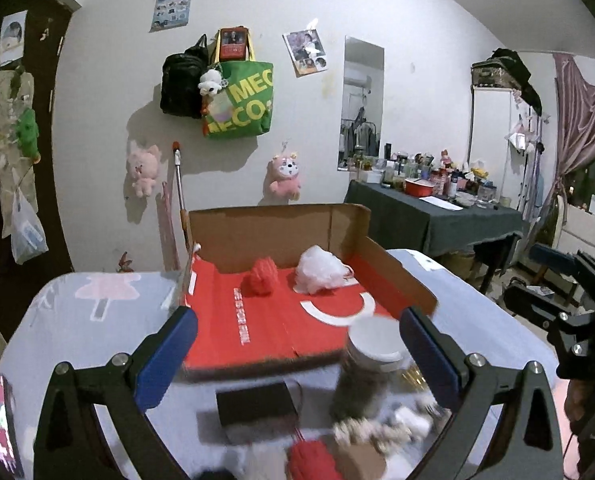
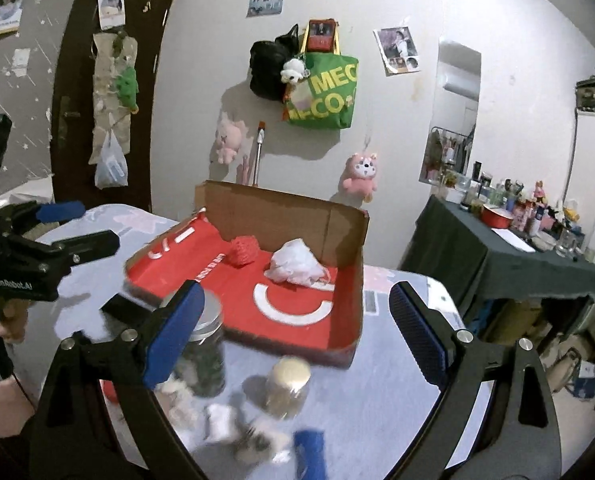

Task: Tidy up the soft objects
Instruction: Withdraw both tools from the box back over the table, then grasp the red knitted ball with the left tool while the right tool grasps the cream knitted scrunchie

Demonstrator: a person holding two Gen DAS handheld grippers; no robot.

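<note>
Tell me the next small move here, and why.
Probably lower the open left tongs toward the red knitted soft item at the table's near edge. The red-lined cardboard box already holds a red knitted piece and a white crumpled bag; both tongs look empty.

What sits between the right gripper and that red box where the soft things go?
Two jars. A dark-filled jar stands by the right gripper's left finger, and a gold-lidded jar stands between the fingers, both just before the red box's near edge.
</note>
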